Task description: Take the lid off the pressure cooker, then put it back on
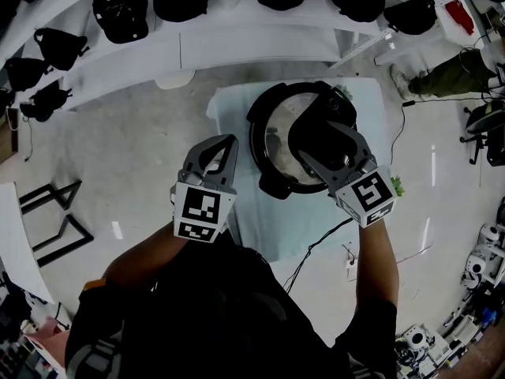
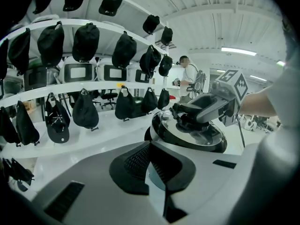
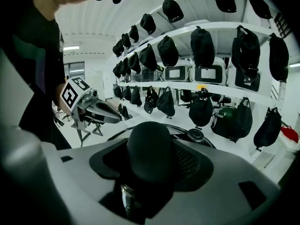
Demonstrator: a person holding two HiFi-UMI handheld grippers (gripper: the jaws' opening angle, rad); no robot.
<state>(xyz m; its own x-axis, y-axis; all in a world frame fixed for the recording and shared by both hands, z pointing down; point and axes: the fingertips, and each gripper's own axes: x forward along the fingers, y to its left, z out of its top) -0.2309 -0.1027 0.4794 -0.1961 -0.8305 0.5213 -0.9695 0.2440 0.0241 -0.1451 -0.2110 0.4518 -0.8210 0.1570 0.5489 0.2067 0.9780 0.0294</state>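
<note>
The black pressure cooker (image 1: pixel 264 144) stands on a small table under a pale cloth (image 1: pixel 233 105). Its steel lid (image 1: pixel 278 133) rests on the pot. My right gripper (image 1: pixel 319 139) reaches over the lid from the near right. It is shut on the black lid handle (image 3: pixel 150 146), which fills the space between its pads. My left gripper (image 1: pixel 225 147) hovers just left of the cooker, apart from it, shut and holding nothing. The left gripper view shows the cooker (image 2: pixel 187 137) ahead with the right gripper (image 2: pixel 201 110) on top.
Curved white shelves (image 1: pixel 181 50) with black caps and bags run along the far side. Black metal frames (image 1: pixel 55 219) stand on the floor at left. A cable (image 1: pixel 316 247) trails off the table's near edge. A person (image 1: pixel 442 73) and equipment stand at right.
</note>
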